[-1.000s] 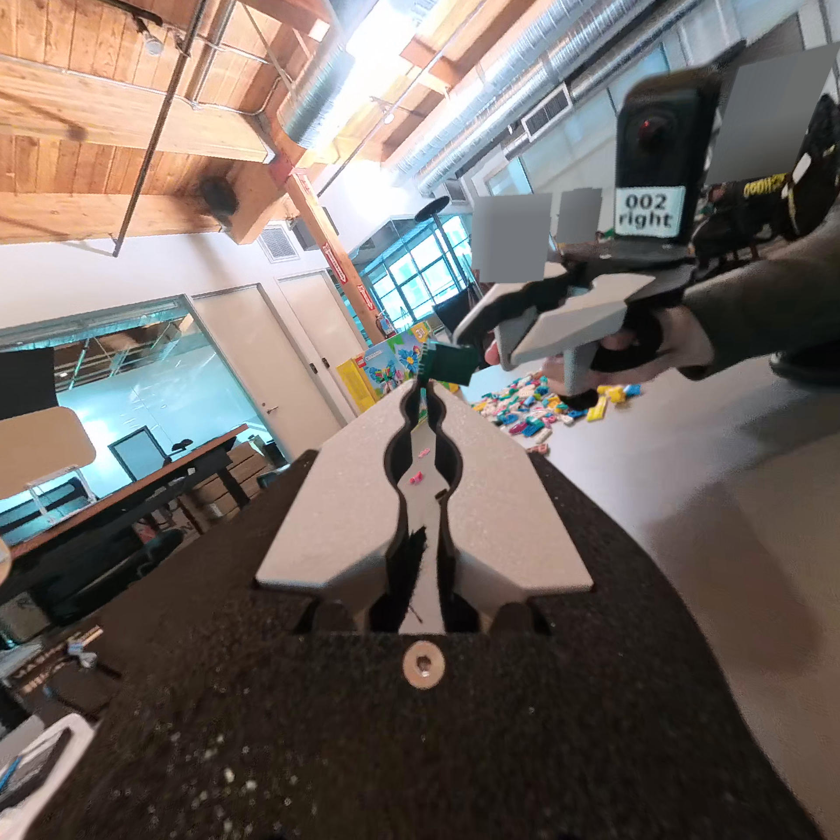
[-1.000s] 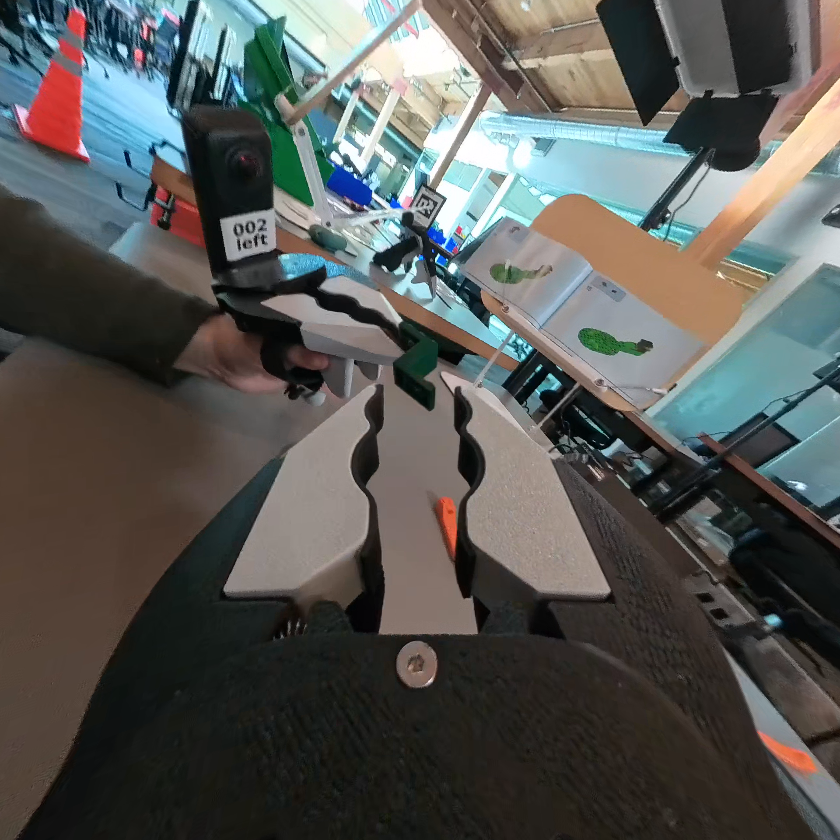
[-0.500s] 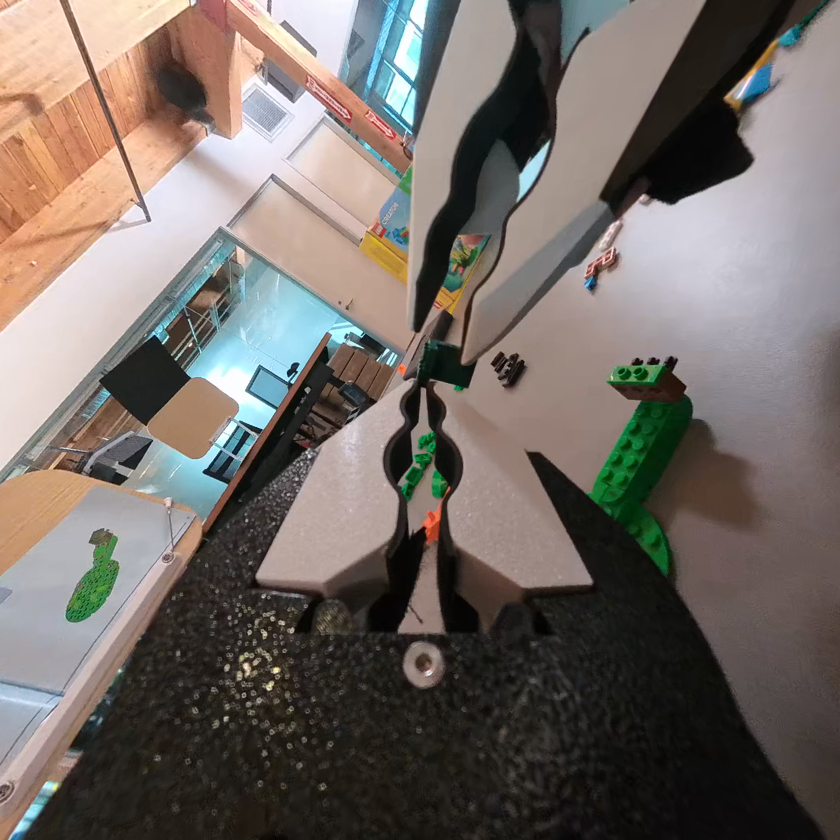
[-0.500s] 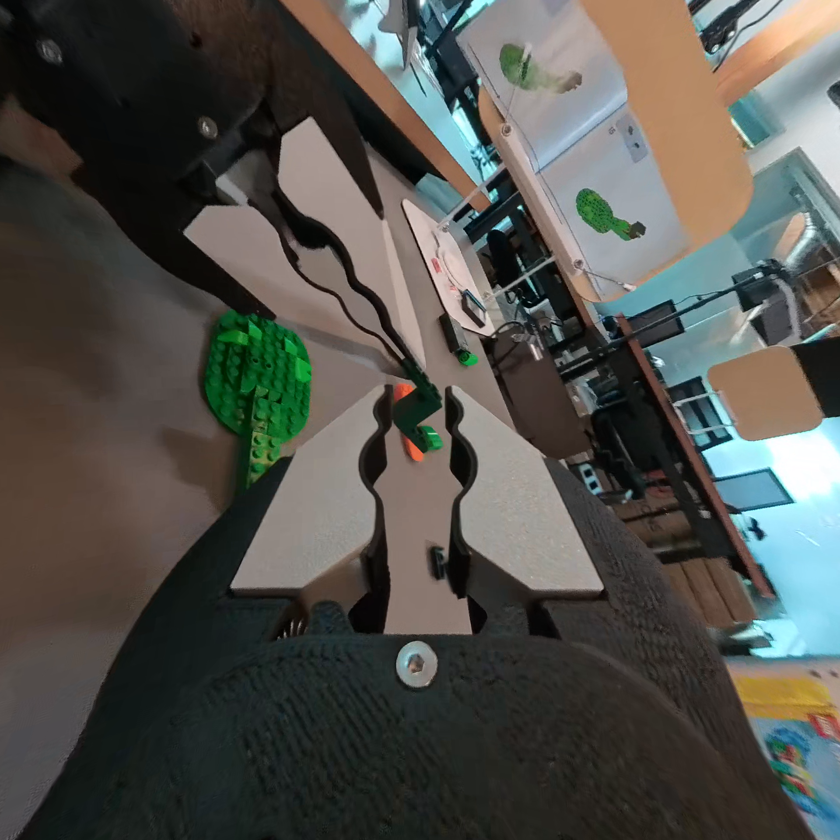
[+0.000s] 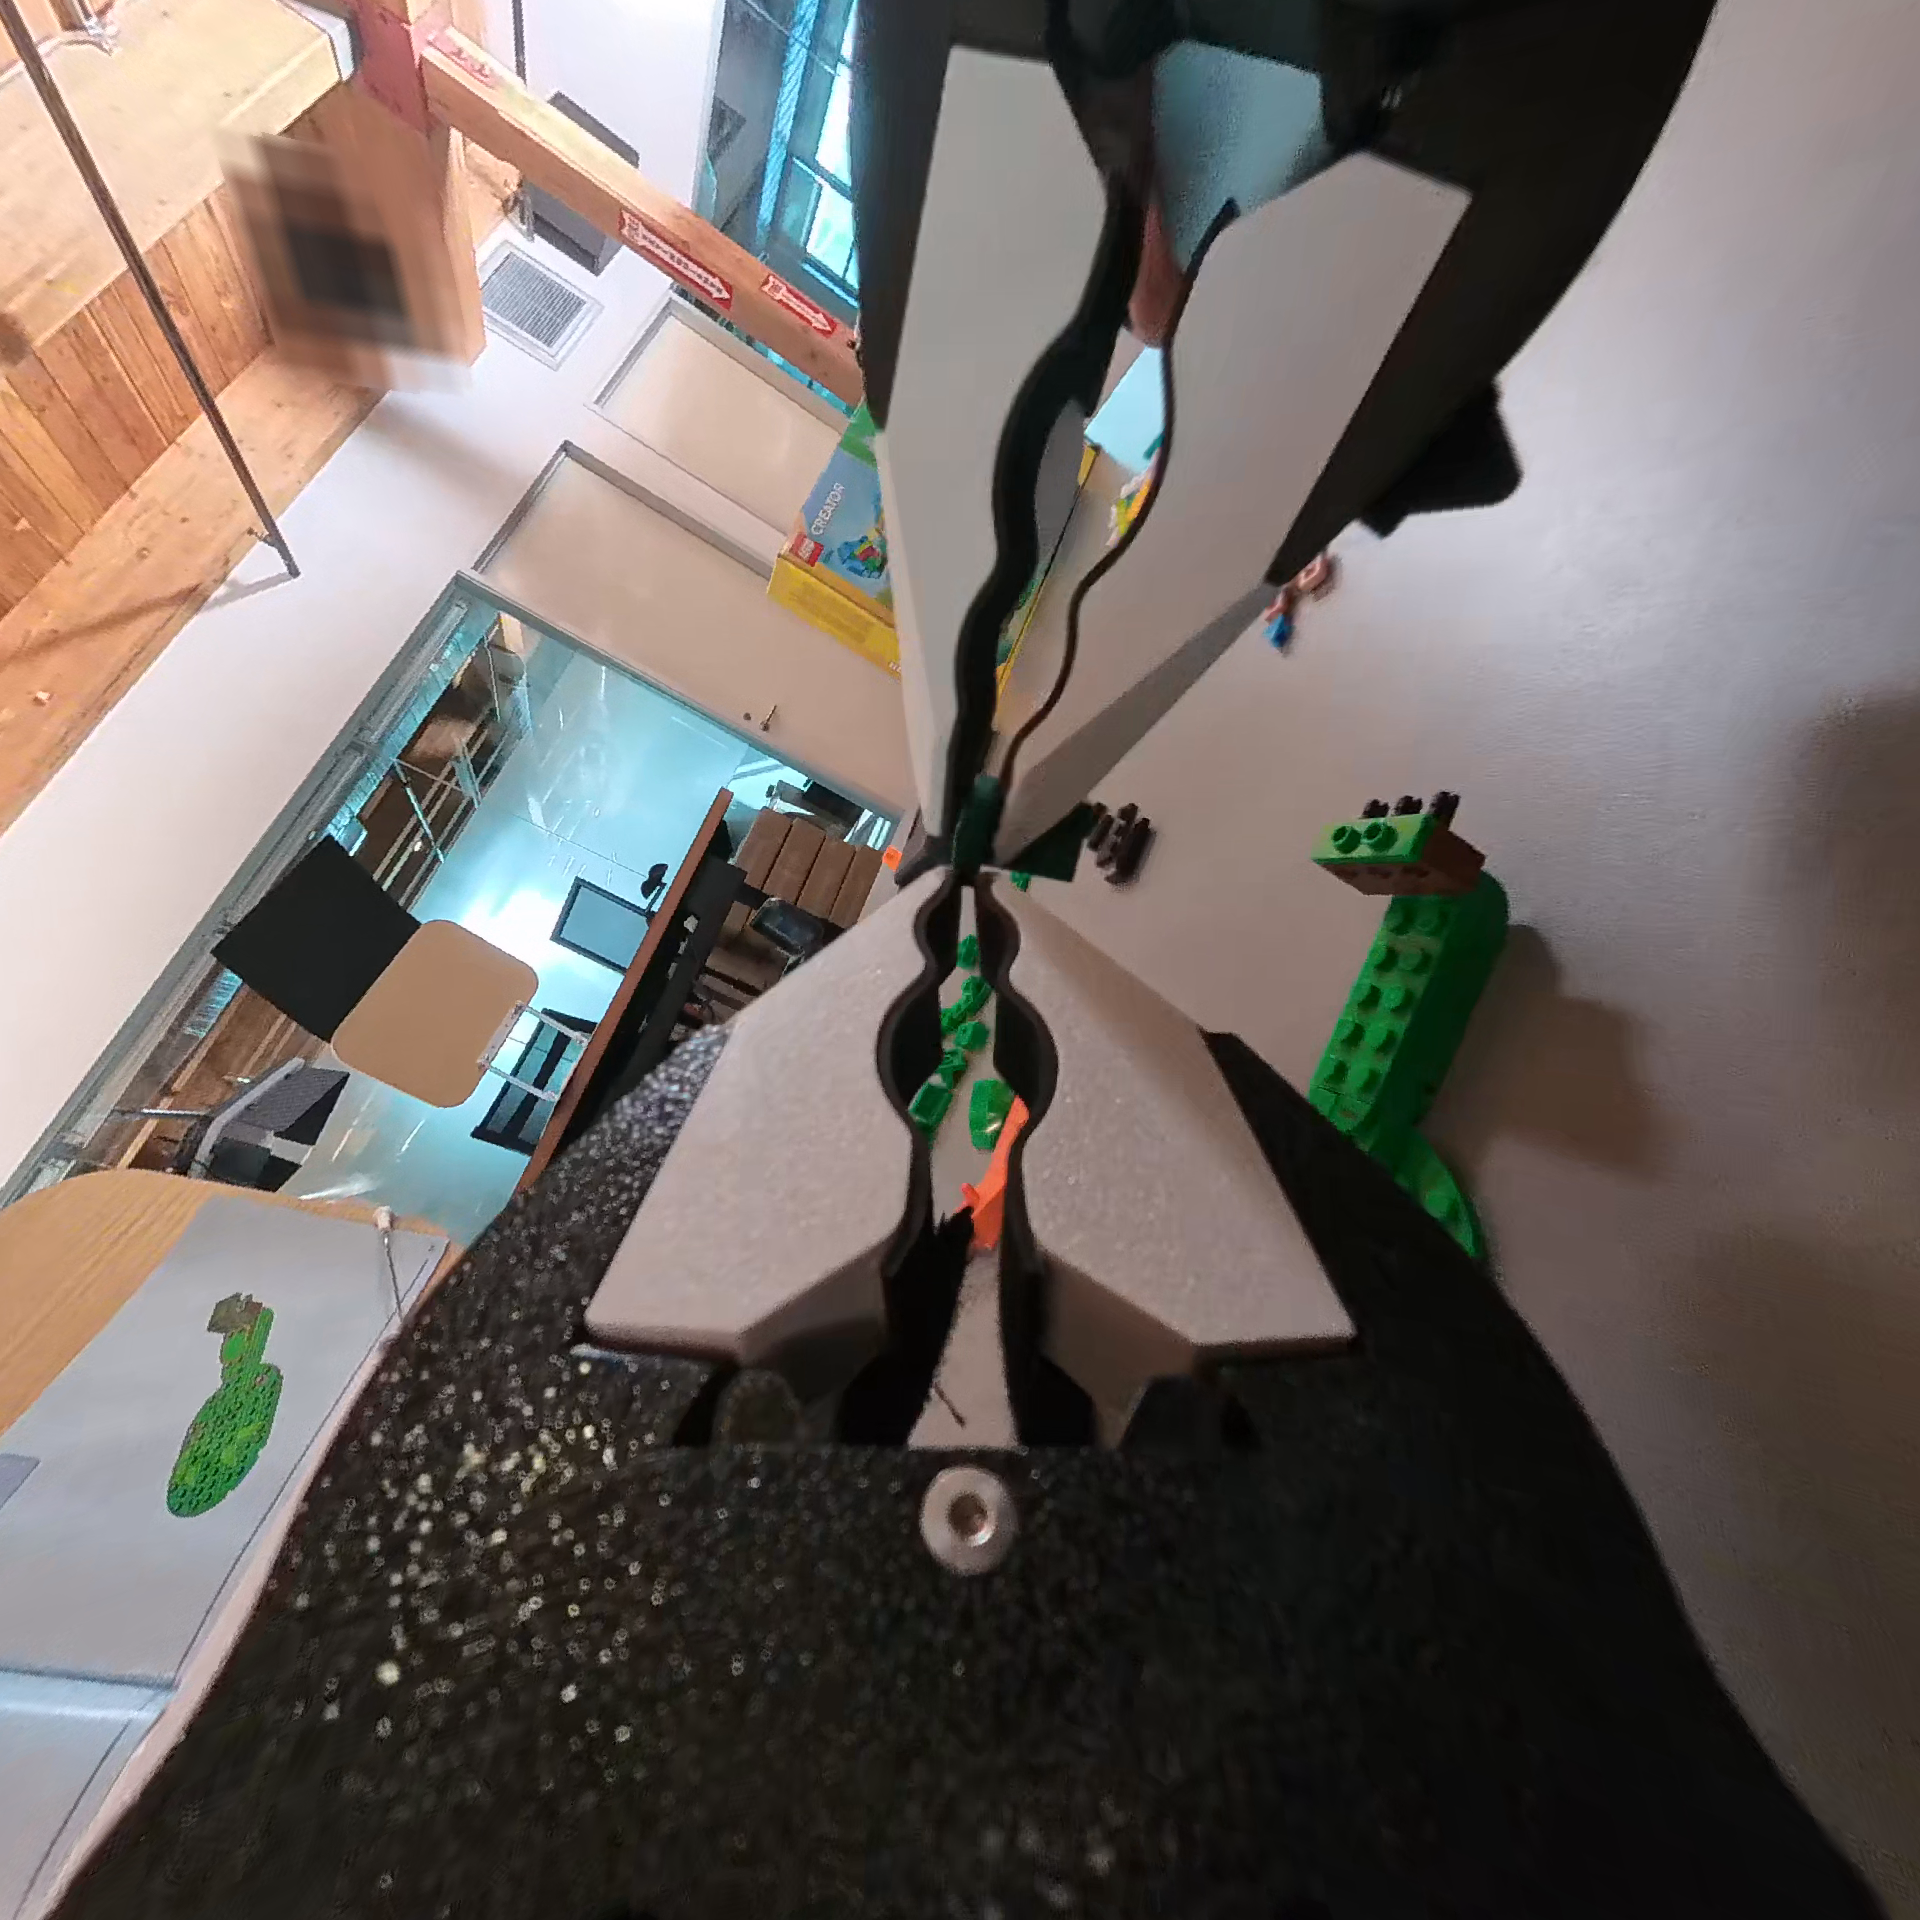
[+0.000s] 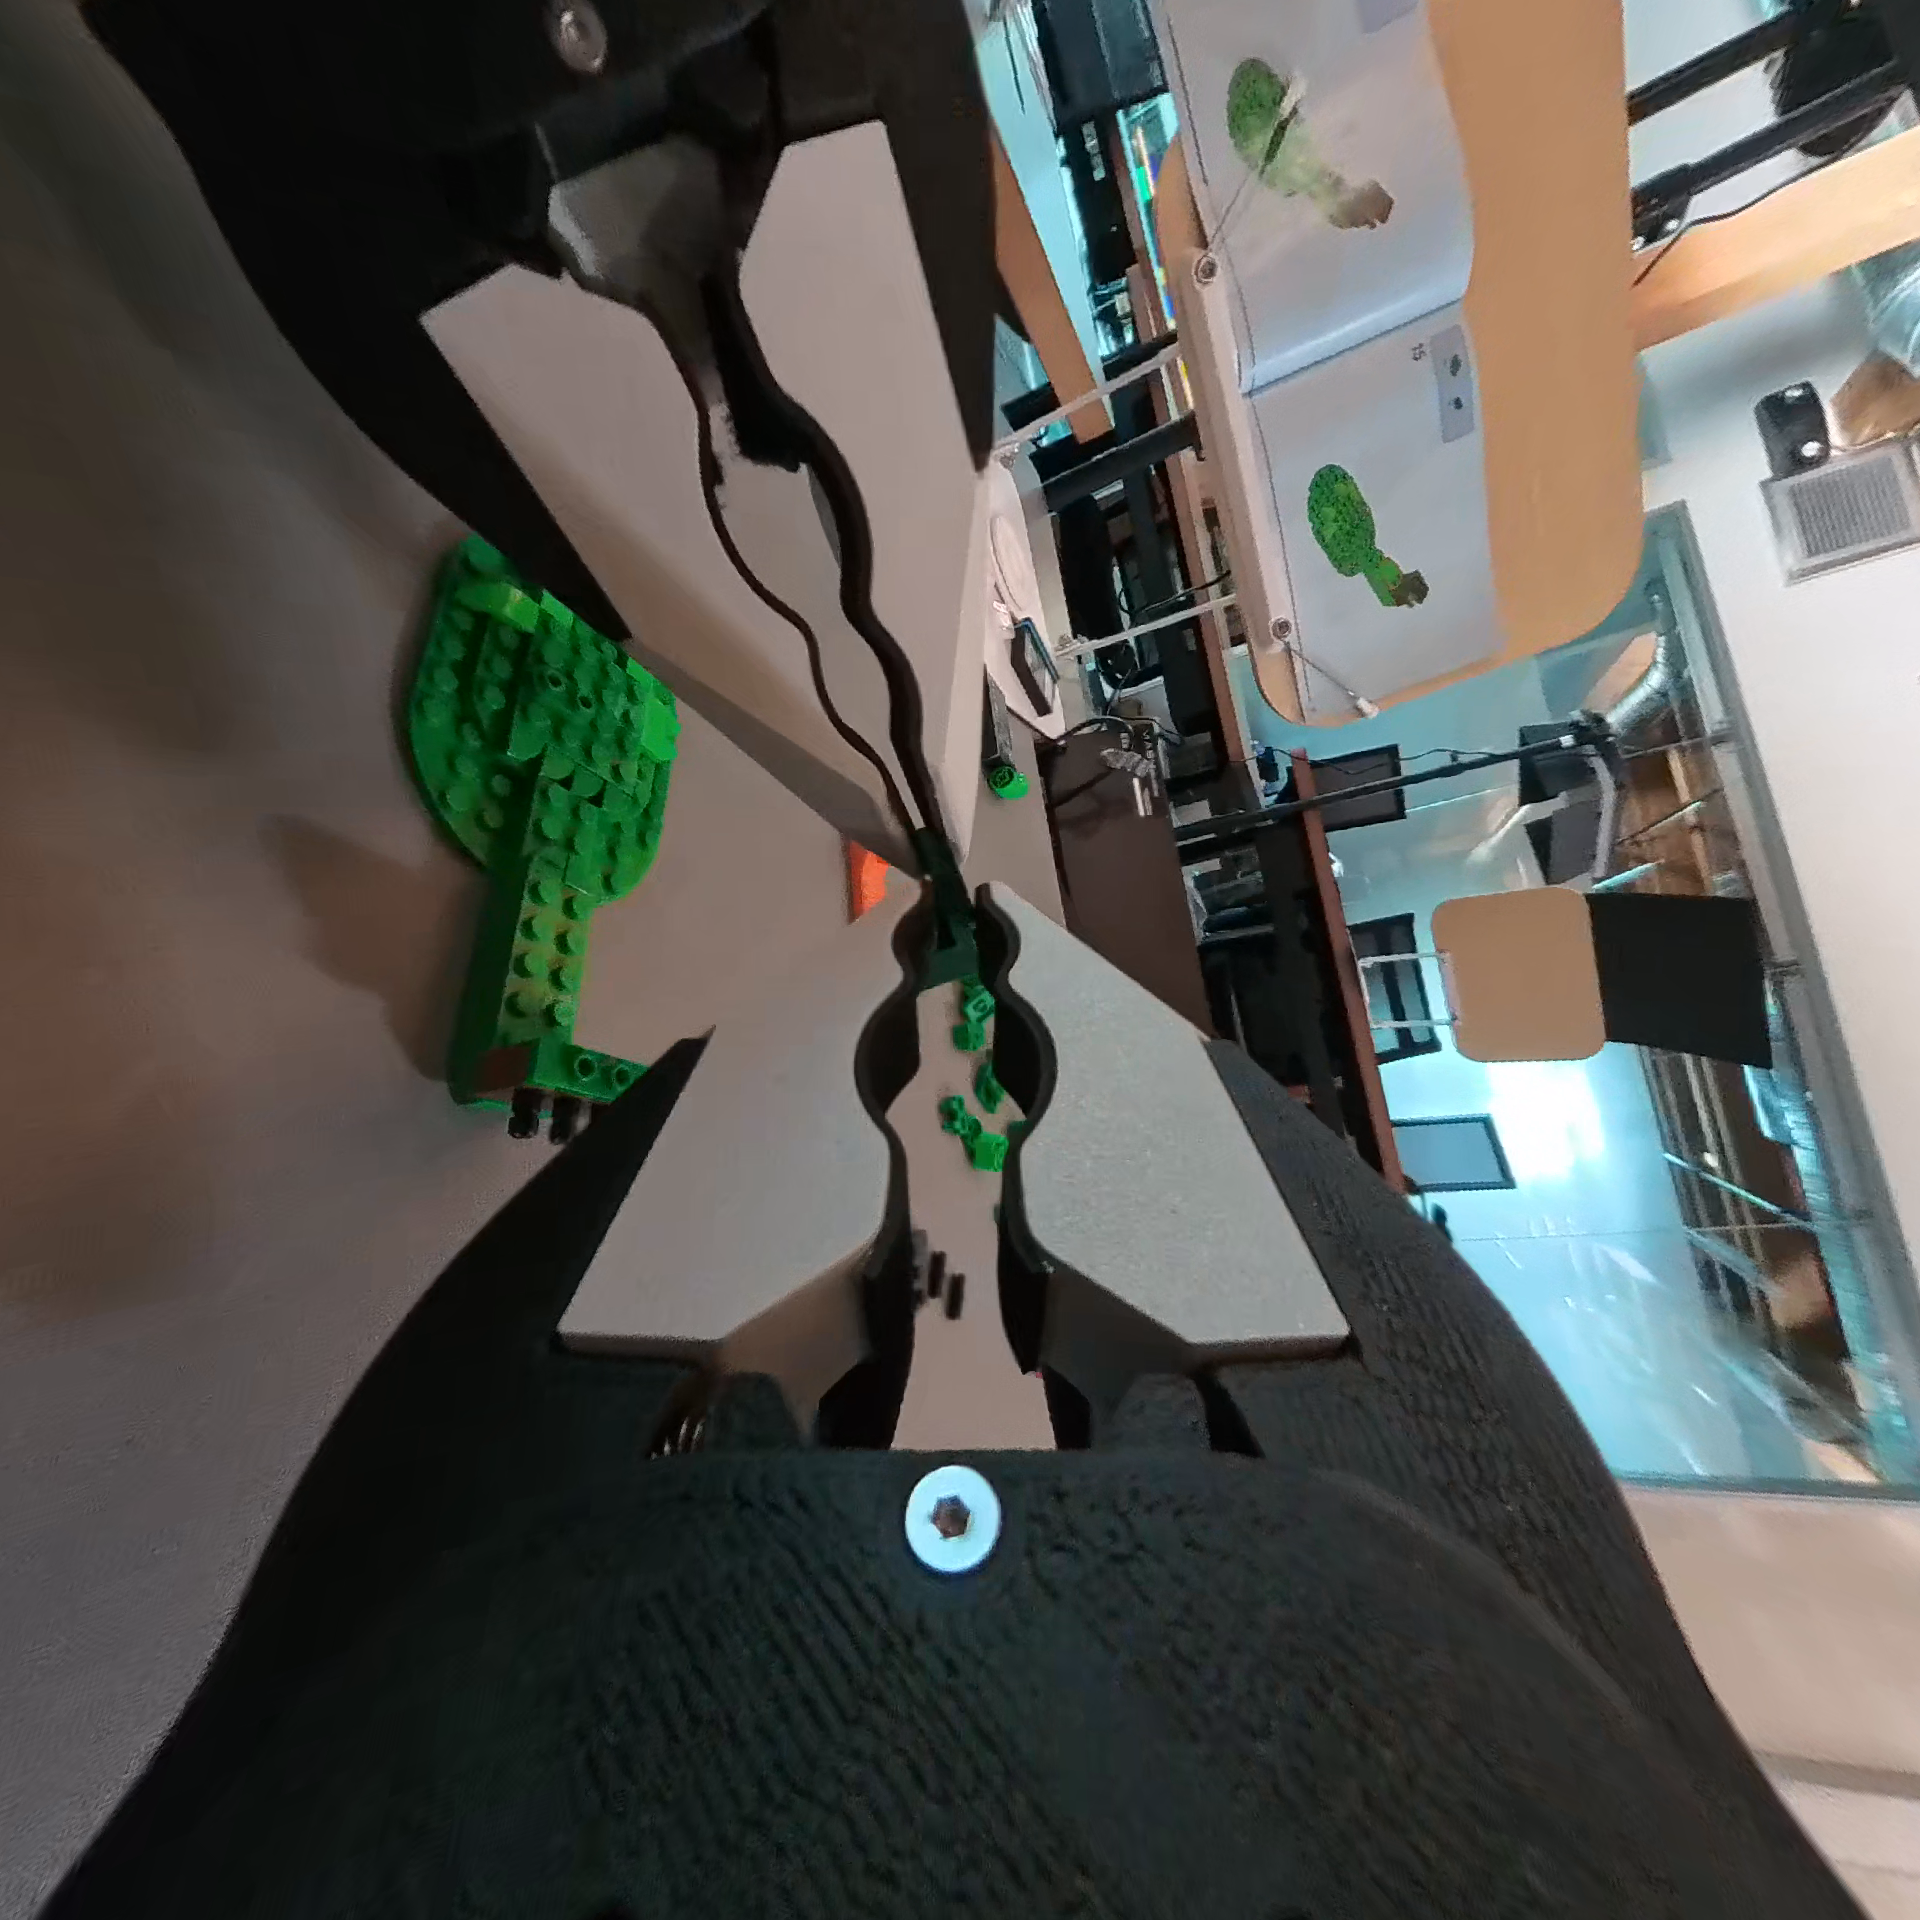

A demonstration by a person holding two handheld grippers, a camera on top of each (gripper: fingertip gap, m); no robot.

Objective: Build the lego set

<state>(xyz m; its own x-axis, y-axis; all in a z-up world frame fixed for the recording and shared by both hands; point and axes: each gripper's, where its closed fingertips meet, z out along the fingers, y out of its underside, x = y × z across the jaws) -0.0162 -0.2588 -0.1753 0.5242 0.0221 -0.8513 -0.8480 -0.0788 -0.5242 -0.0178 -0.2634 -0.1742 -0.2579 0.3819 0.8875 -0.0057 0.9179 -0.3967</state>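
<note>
We can hardly make out the dark green piece point(image 5: 981, 831) at frame centre: it is mostly hidden, pinched between the left gripper point(image 5: 971, 891) and the right gripper point(image 6: 940, 906), whose tips meet there, both narrowed onto it. At right in the left wrist view the studded bright-green leaf build point(image 5: 1397, 1023) lies on the smooth grey table point(image 5: 1662, 727), partly cut off behind the gripper's grainy black body.

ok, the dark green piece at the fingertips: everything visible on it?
The dark green piece is small, plastic-looking and angular, held above the table. The left gripper is shut on one end; the right gripper meets it tip to tip and looks closed on the other end. Fingers hide most of it, so studs and exact shape are unclear.
</note>
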